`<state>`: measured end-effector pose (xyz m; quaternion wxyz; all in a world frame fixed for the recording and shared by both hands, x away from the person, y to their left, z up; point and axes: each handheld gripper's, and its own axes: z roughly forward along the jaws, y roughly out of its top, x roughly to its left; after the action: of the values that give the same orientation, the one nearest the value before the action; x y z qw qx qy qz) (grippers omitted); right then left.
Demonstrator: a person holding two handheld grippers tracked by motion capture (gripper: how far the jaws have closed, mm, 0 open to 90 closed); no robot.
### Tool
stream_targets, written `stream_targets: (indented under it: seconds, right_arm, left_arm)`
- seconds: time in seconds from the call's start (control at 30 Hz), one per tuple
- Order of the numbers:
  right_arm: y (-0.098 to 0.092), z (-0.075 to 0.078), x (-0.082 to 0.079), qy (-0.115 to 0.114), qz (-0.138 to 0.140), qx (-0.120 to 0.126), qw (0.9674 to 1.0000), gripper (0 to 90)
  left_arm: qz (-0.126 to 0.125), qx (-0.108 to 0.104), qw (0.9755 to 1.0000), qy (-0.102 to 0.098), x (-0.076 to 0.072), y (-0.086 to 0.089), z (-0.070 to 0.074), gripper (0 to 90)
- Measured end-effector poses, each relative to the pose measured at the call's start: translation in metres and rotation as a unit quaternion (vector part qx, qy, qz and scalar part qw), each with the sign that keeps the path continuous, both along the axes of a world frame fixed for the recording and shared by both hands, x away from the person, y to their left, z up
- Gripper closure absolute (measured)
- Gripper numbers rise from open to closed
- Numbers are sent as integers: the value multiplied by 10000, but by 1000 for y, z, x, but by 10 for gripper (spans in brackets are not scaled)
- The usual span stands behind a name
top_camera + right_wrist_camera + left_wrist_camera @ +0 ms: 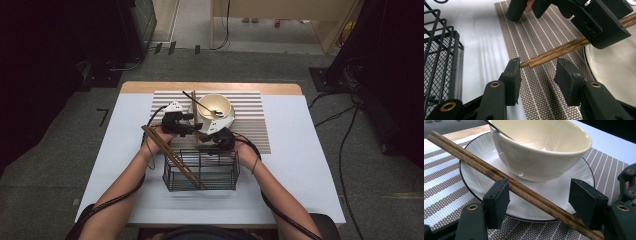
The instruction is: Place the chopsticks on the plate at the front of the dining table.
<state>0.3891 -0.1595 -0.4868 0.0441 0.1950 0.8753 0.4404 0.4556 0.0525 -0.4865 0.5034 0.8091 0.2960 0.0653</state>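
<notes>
In the high view, the left gripper (187, 122) and right gripper (212, 140) are seen at a pair of chopsticks (194, 111) propped on the plate (227, 121) beside the bowl (215, 105), behind a wire basket (200, 171) already holding chopsticks. In the left gripper view, the jaws stand apart around the pair (499, 176); uneven closing could split the sticks. In the right gripper view, the jaws stand apart with the stick tips (530, 64) between them, ungripped; a shallow end grip could let them slip off the plate (614, 72)

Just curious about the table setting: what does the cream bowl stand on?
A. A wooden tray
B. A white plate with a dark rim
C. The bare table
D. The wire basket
B: in the left gripper view the cream bowl sits on a white plate whose dark rim lies on the striped mat.
</notes>
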Motion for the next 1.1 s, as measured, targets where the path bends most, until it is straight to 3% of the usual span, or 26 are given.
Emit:
stream_targets:
  seconds: [0.47, 0.73, 0.93, 1.1]
  right_arm:
    - [-1, 0, 0, 114, 22, 4, 9999, 451]
    - [-18, 8, -1, 171, -108, 55, 9998, 377]
    - [-27, 10, -3, 284, -92, -49, 9995, 347]
    - [-34, 11, -4, 248, -82, -133, 9996, 330]
  left_arm:
    - [51, -29, 10000, -34, 2, 2, 1, 334]
    - [92, 17, 9999, -61, -3, 10, 11, 330]
    - [174, 60, 9998, -64, -7, 19, 16, 330]
    - [211, 124, 9997, -78, -12, 25, 18, 329]
